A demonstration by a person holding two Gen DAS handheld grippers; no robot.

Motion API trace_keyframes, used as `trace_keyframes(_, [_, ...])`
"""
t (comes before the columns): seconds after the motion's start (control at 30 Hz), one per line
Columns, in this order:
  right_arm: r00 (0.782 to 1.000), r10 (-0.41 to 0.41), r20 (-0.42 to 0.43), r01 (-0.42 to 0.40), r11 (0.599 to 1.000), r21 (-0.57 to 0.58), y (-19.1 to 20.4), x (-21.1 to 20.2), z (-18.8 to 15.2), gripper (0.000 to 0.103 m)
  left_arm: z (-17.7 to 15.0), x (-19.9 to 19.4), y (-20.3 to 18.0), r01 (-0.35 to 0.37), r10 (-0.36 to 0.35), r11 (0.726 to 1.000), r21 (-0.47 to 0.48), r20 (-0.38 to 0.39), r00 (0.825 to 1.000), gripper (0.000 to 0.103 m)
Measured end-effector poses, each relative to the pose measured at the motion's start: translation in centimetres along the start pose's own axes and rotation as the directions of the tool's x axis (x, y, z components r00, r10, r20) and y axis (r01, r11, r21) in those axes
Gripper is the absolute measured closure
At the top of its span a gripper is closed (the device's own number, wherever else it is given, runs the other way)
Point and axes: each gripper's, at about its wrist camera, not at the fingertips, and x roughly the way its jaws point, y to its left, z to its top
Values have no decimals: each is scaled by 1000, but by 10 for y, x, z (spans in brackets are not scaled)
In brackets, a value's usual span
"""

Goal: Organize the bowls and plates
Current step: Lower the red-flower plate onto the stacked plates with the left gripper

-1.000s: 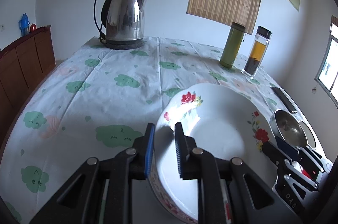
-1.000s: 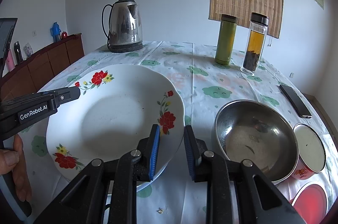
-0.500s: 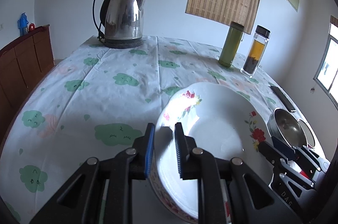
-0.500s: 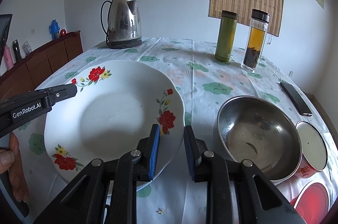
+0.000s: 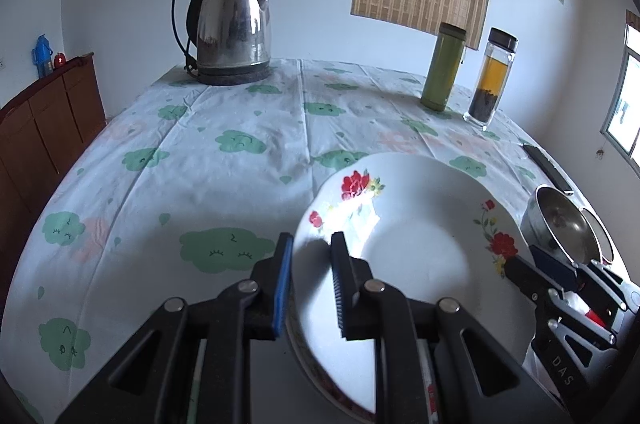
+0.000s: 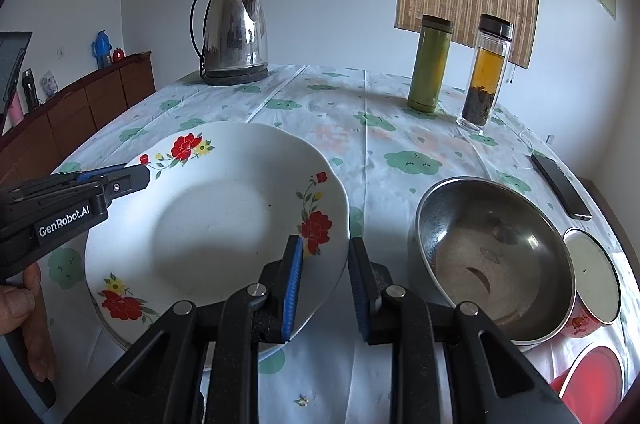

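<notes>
Plate [image 6: 216, 220], floral, white: lifted clear of the table [image 5: 224, 160], rim clamped by left gripper [image 5: 310, 266] on one side and apparently by right gripper [image 6: 324, 272] on the other, though the right contact is hard to confirm. Steel bowl [image 6: 492, 256] beside it, untouched. Small lidded bowl [image 6: 592, 276] and red dish [image 6: 592, 372] also unsorted. Nothing stacked yet; task early.

White floral plate [image 6: 216, 224] beside steel bowl [image 6: 492, 256].
</notes>
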Motion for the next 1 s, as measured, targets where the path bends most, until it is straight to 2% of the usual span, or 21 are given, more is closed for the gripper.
trace_keyframes(0.27, [999,21,-26,-21,1000,-10,3,5,0,77,-4,7,1,-26,27,999,21,-14,1000,86])
trace_keyframes(0.53, [999,34,-31,-34,999,-15,4,6,0,70,-5,6,4,-5,5,1000,8,-5,1000,82])
trace_keyframes(0.57, [999,38,-29,-39,999,-13,4,5,0,70,-5,5,5,-2,2,1000,3,0,1000,80])
trace_keyframes(0.63, [999,45,-21,-45,999,-13,4,4,0,70,-4,1,7,-7,7,1000,-8,23,1000,65])
trace_keyframes(0.7, [999,43,-11,-44,999,-17,5,2,0,70,-3,-4,9,-5,6,1000,-16,49,999,59])
trace_keyframes(0.93, [999,42,19,-42,999,0,3,-3,1,67,-2,-5,13,-9,11,1000,-29,54,998,55])
trace_keyframes(1.0, [999,41,20,-41,999,12,0,-3,1,63,-2,-5,14,-13,15,999,-32,57,998,53])
